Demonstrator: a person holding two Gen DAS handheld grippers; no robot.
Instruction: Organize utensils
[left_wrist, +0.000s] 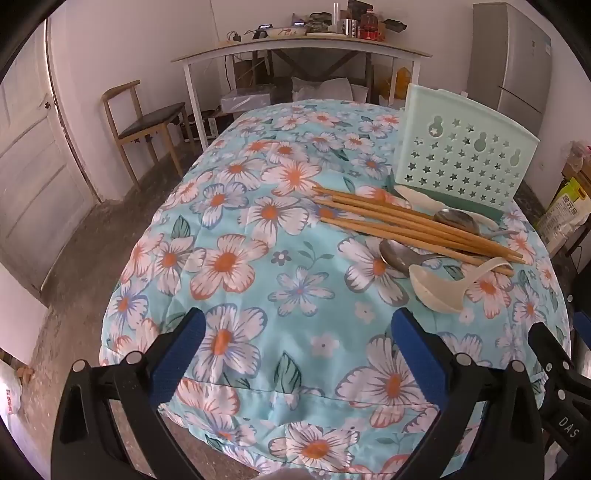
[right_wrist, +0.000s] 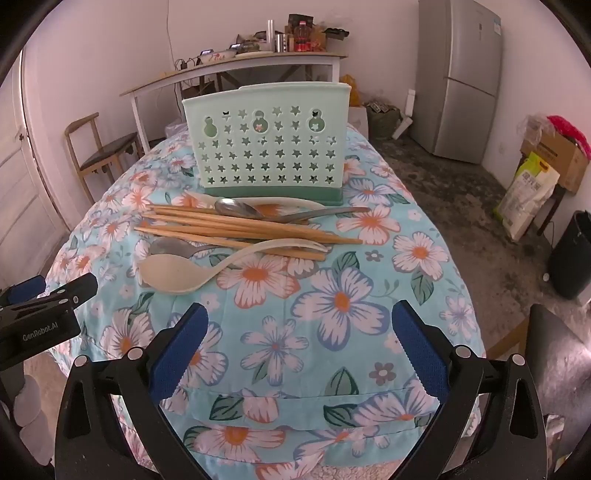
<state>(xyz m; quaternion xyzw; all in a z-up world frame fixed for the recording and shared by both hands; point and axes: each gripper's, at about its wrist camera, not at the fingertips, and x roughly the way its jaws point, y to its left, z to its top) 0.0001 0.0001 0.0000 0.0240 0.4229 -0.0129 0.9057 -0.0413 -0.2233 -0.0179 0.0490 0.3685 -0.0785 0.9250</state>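
A pale green utensil holder (right_wrist: 267, 144) with star holes stands upright on the floral tablecloth (right_wrist: 332, 295); it also shows in the left wrist view (left_wrist: 461, 155). In front of it lie several wooden chopsticks (right_wrist: 236, 229) (left_wrist: 413, 225), metal spoons (right_wrist: 236, 206) (left_wrist: 397, 254) and cream plastic spoons (right_wrist: 173, 273) (left_wrist: 439, 288), all heaped together. My right gripper (right_wrist: 299, 332) is open and empty over the near table edge, short of the heap. My left gripper (left_wrist: 299, 336) is open and empty, to the left of the heap.
A wooden chair (left_wrist: 147, 122) and a cluttered side table (left_wrist: 303, 48) stand beyond the table. A fridge (right_wrist: 461, 77), boxes and a sack (right_wrist: 528, 192) are at the right. A door (left_wrist: 33, 166) is at the left.
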